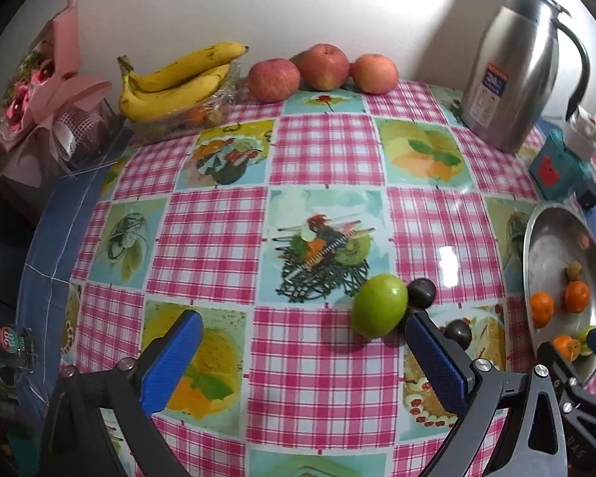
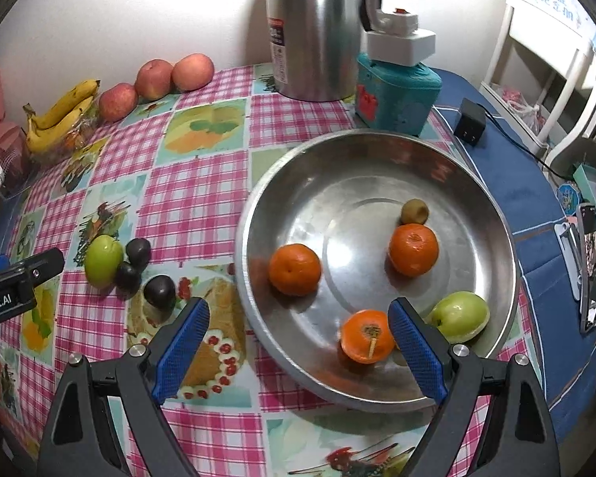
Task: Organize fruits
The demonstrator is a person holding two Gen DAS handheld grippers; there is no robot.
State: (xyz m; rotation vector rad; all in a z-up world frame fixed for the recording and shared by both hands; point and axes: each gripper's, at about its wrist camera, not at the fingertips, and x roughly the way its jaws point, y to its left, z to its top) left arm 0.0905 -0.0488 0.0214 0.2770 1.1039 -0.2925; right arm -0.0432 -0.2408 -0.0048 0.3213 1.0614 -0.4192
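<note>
A steel bowl (image 2: 476, 183) holds three oranges (image 2: 295, 269), a green apple (image 2: 461, 315) and a small kiwi (image 2: 415, 211). My right gripper (image 2: 298, 318) is open above the bowl's near rim; the nearest orange (image 2: 367, 336) lies just inside its right finger. On the cloth lie another green apple (image 1: 379, 305) and three dark plums (image 1: 422, 292). My left gripper (image 1: 304, 334) is open and empty above the table, its right finger next to that apple. The bowl also shows in the left wrist view (image 1: 536, 238).
Bananas (image 1: 178, 79) on a clear tray and three red apples (image 1: 324, 65) line the back wall. A steel jug (image 1: 512, 75) stands back right, a teal box (image 2: 397, 95) beside it. A pink bouquet (image 1: 39, 91) is at far left. A black charger (image 2: 471, 121) lies on the blue cloth.
</note>
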